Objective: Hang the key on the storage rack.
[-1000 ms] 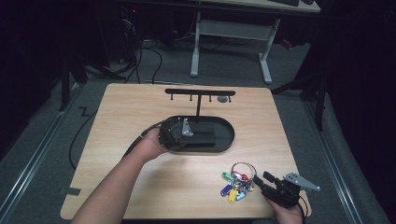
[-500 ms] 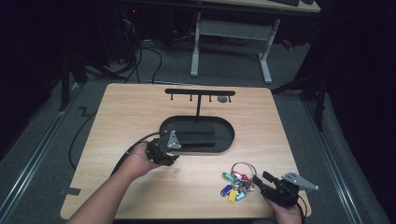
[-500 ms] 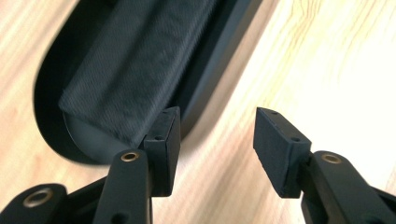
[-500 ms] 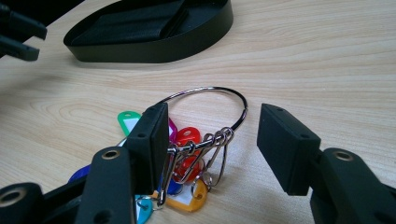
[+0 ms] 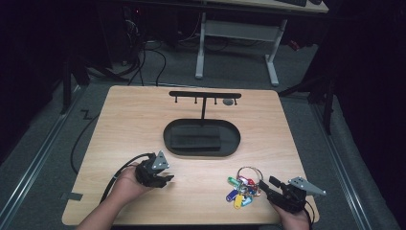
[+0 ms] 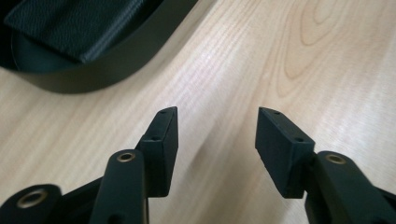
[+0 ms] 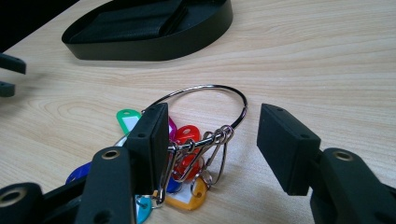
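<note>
Shiny metal makes up the key ring (image 7: 205,116), and it lies flat on the wooden table (image 5: 134,124) near the front edge, toward the right front corner. Many little colored tags (image 5: 238,191) hang from it in a bunch.

The right gripper (image 7: 212,140) sits low just beside the ring, and its jaws are spread apart. The ring's near part, where the small clips bunch up, lies between the jaws. The left pad is very close to the clips and the right pad stands clear of them. Nothing is pinched yet.

Here is what could go wrong. The ring is thin and lies flat on the wood, so the pads may slide over it and close on nothing. They may also catch just one little clip or tag, and then the heavy bunch could swing or slip out when lifted. A push from the pads could also scoot the ring toward the front edge.

The left gripper (image 5: 154,173) is near the front edge on the left side, just in front of the black tray (image 5: 201,139). Its jaws have just been opening, with only bare wood between them.
</note>
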